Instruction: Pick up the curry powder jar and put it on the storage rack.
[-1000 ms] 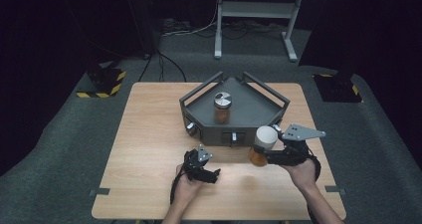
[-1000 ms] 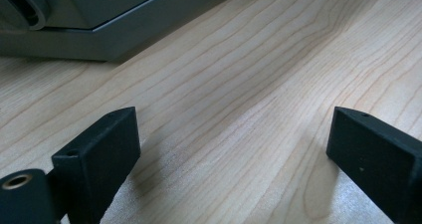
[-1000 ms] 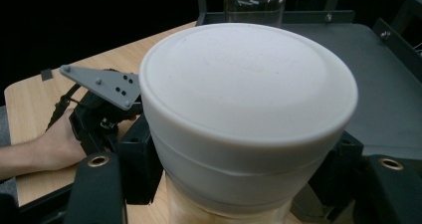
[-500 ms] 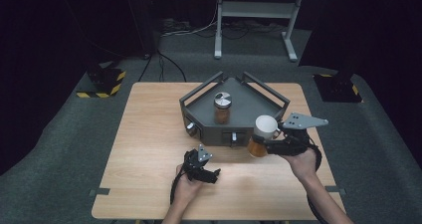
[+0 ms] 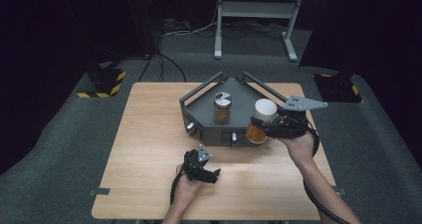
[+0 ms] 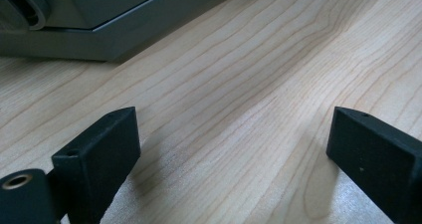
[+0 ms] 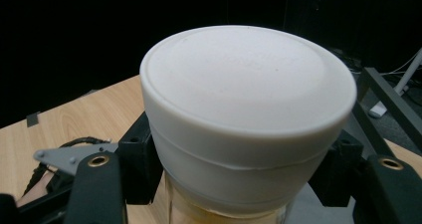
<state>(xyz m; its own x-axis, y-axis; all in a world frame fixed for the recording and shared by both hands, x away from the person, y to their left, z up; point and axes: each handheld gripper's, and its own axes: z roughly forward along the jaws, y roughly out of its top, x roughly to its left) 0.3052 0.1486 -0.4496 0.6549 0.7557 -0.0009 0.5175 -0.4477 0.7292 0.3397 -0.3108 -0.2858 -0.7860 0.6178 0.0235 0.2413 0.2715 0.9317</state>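
Note:
My right gripper [image 5: 262, 128] is shut on a white-lidded jar [image 5: 260, 119] of orange-brown powder, held in the air over the front right edge of the grey three-cornered tray [image 5: 201, 127]. In the right gripper view the jar's white lid [image 7: 246, 114] is up close, with my black jaws gripping the jar from both sides below it. A second jar [image 5: 222, 108] with a silver lid and brown contents stands upright inside the tray. My left gripper [image 5: 211, 174] rests low on the wooden table [image 5: 149, 139] in front of the tray, open, with bare wood [image 6: 234, 134] between its jaws.
The tray's grey front wall [image 6: 114, 30] is close ahead of the left gripper. A metal stand [image 5: 254, 15] and cables are on the dark floor behind the table. Black and yellow striped bases [image 5: 104, 82] sit at the far left and far right.
My right gripper has carried the white-lidded jar up and away from me, toward the tray's front right edge. The left gripper has stayed put.

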